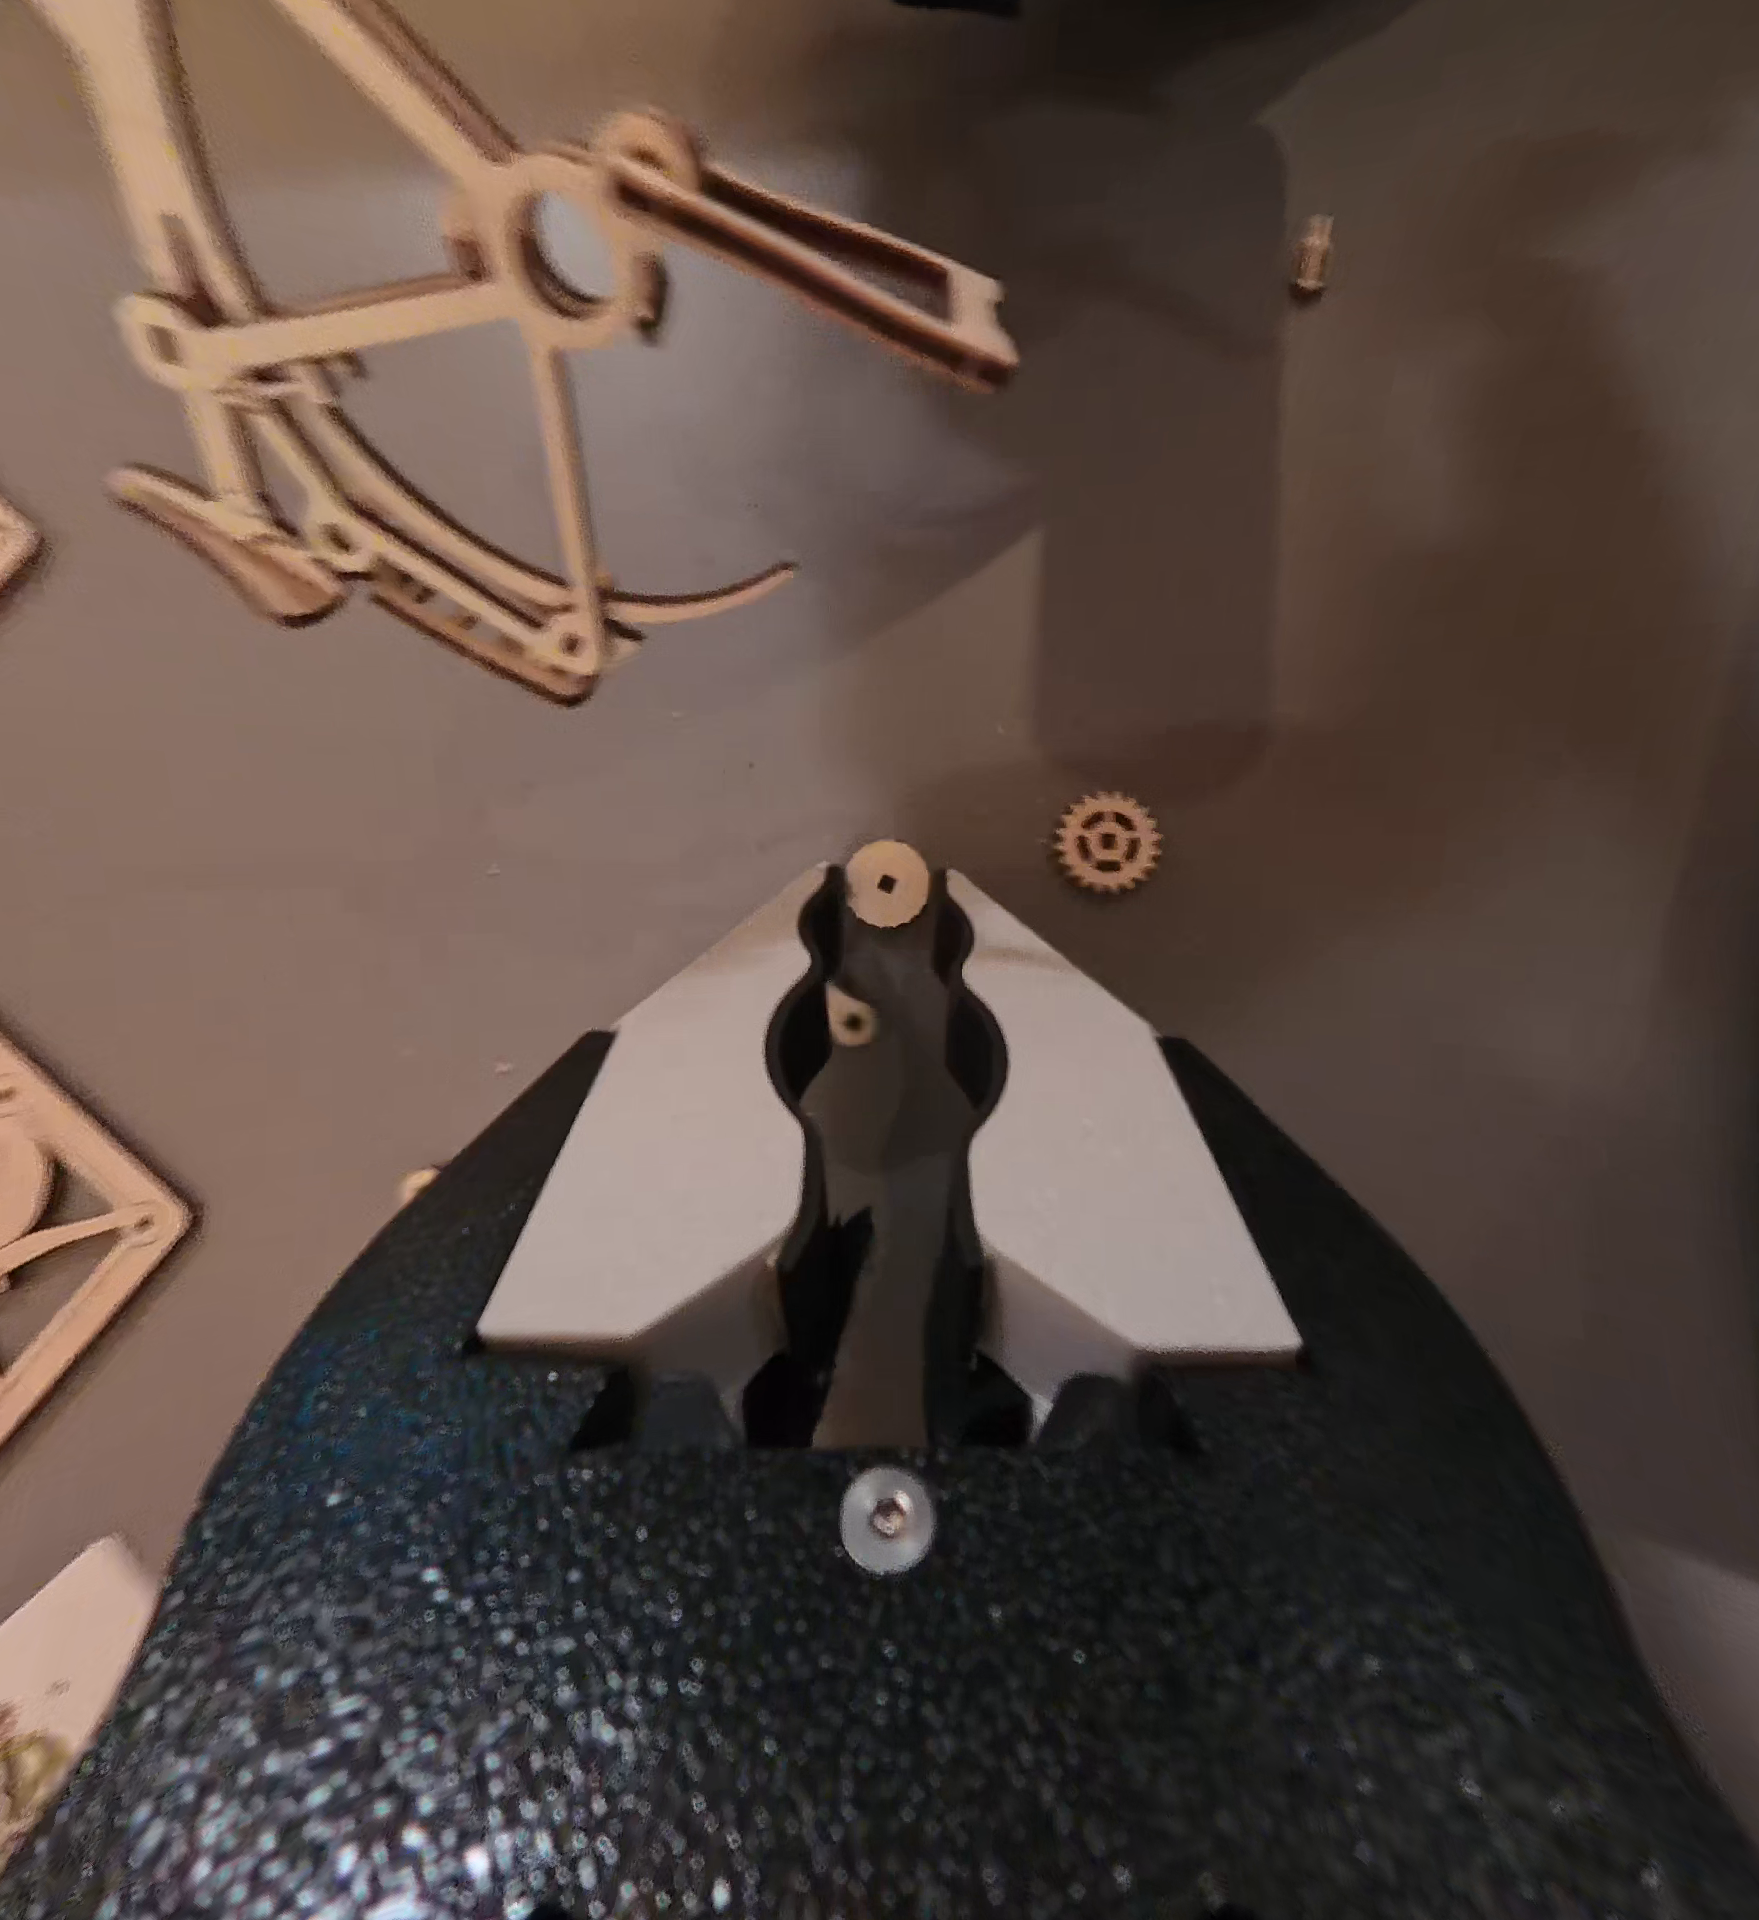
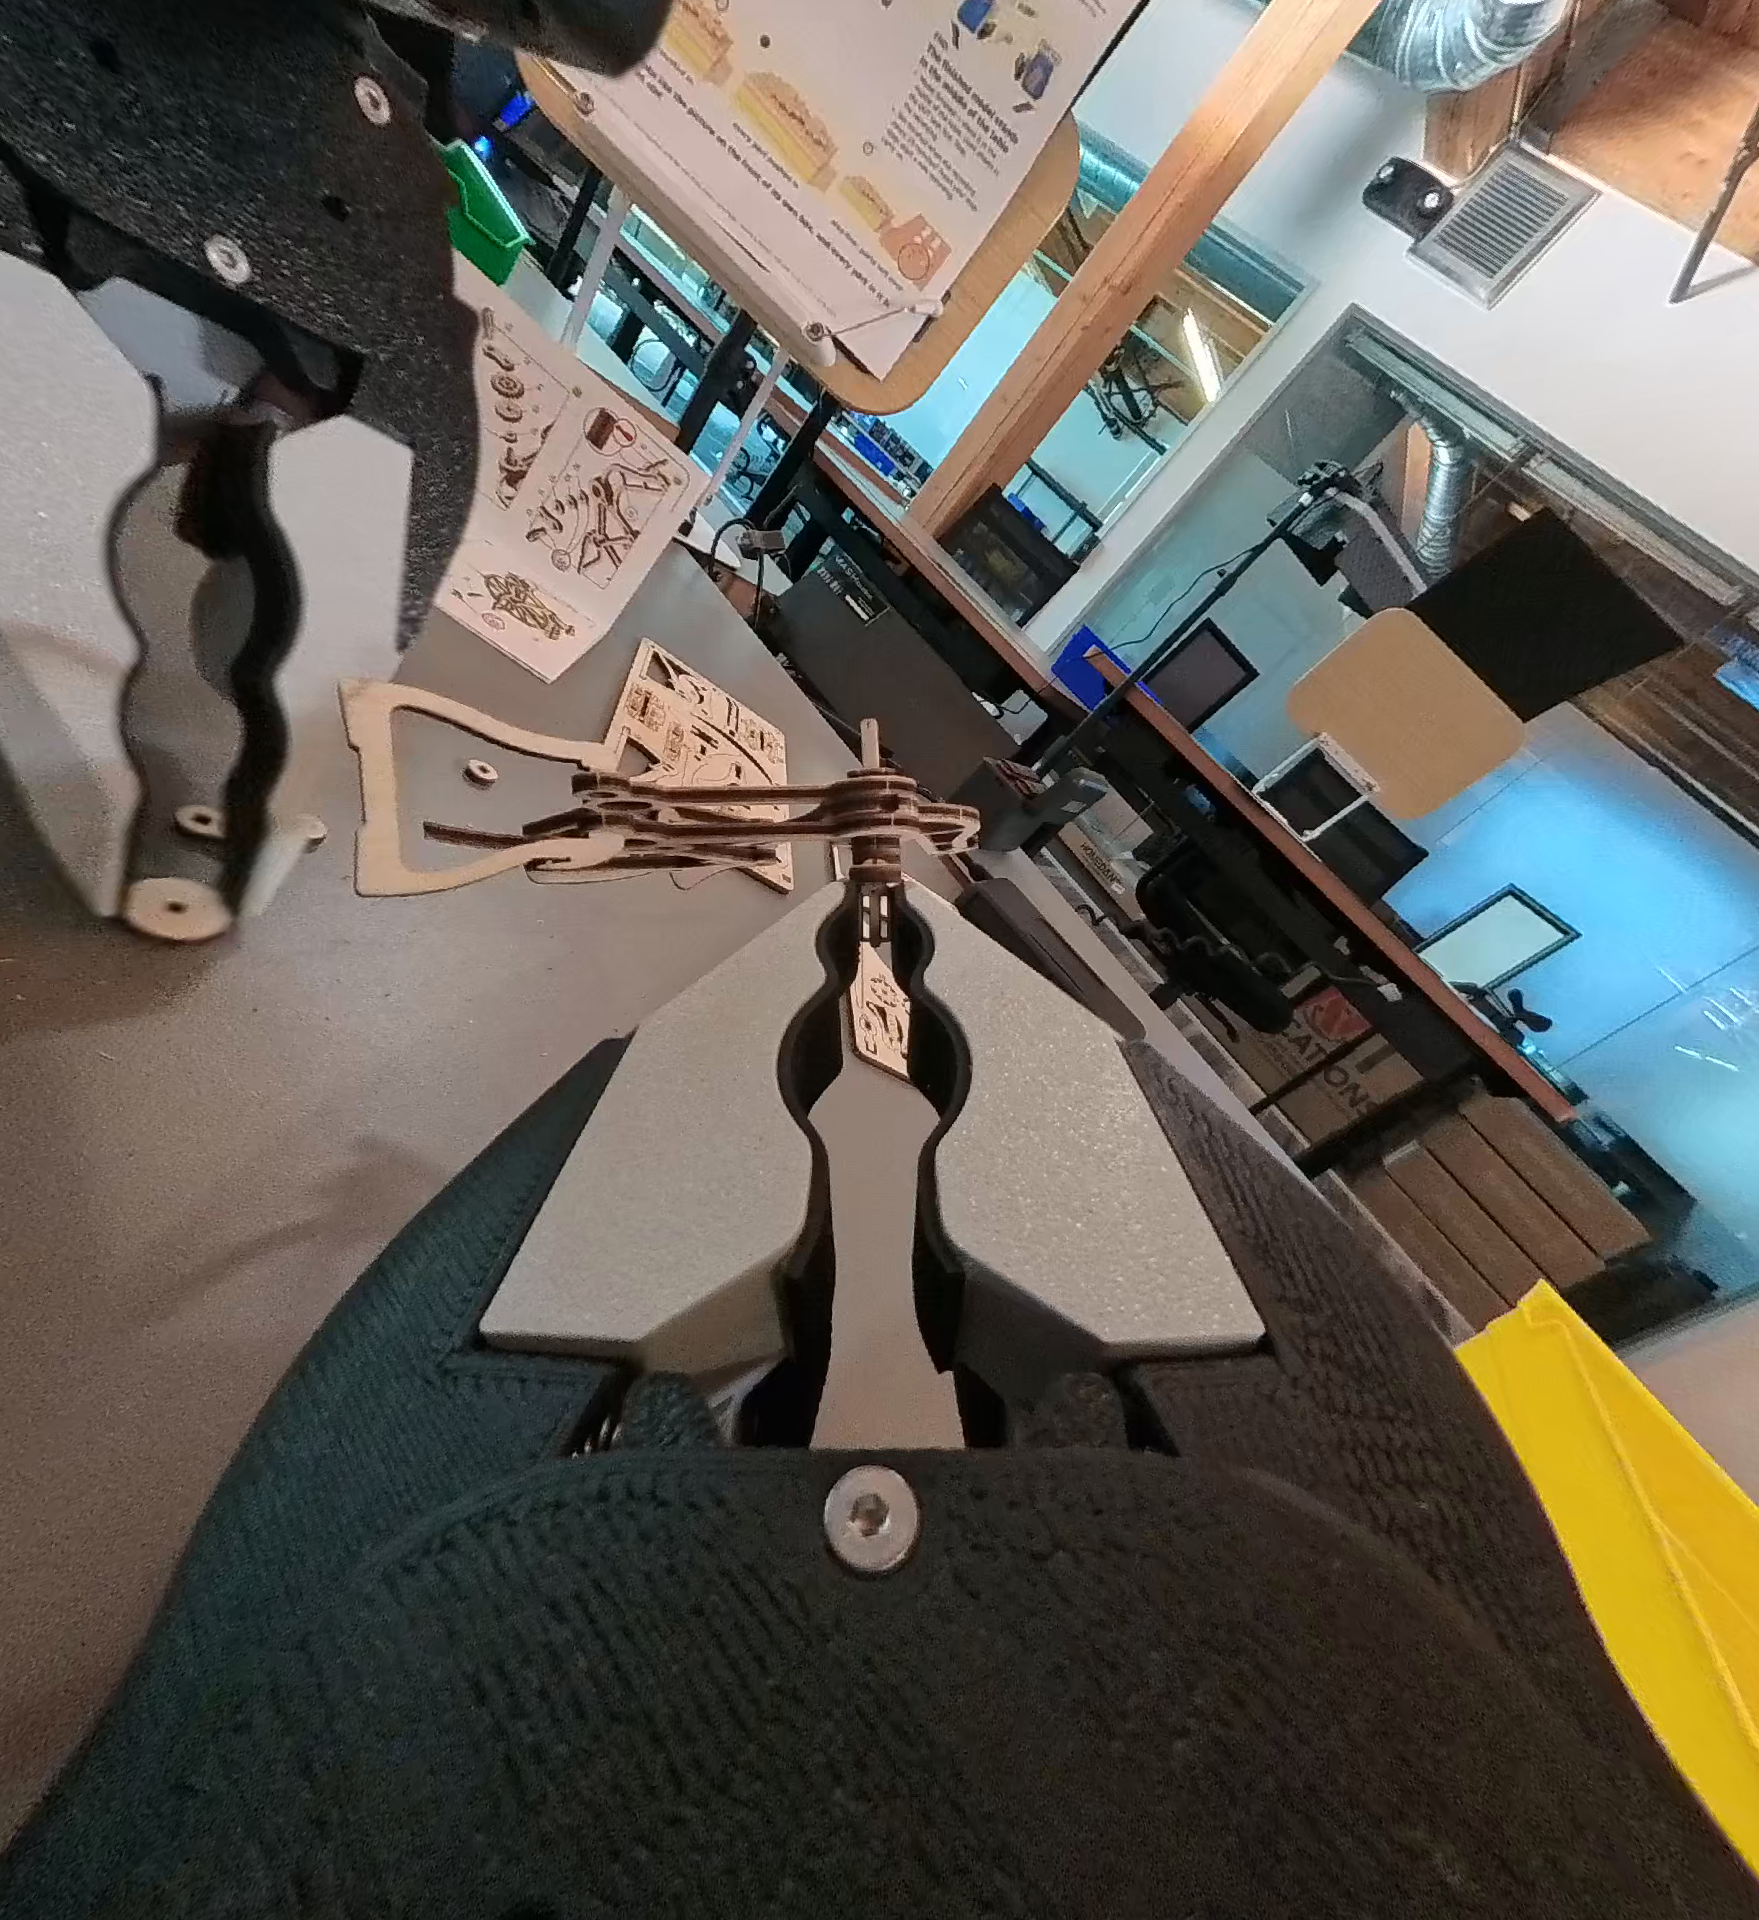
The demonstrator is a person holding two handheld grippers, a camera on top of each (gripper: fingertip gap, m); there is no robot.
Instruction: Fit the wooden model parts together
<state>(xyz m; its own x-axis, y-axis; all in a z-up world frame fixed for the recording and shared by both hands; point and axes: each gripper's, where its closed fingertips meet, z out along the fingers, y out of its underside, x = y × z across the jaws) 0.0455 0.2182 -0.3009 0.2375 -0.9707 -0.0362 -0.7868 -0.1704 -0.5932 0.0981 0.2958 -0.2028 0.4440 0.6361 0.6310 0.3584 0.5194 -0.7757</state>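
Observation:
My left gripper [image 1: 887, 878] is shut on a small round wooden disc [image 1: 887, 885] with a square hole, held at its fingertips low over the grey table [image 1: 439, 883]. The right wrist view shows this gripper [image 2: 179, 899] and the disc [image 2: 174, 910] at the left. My right gripper [image 2: 880, 920] is shut on a flat tab of the wooden frame assembly [image 2: 740, 821] and holds it above the table. The assembly [image 1: 532, 343] appears blurred at upper left in the left wrist view. A wooden gear [image 1: 1103, 842] lies just right of the left gripper.
A small washer [image 1: 852, 1023] lies under the left fingers and a short peg [image 1: 1309, 255] lies farther off. Punched wooden sheets [image 1: 13, 1278] lie at the left. An offcut frame [image 2: 376, 790], an instruction sheet [image 2: 563, 499] and a yellow bin [image 2: 1685, 1558] are around.

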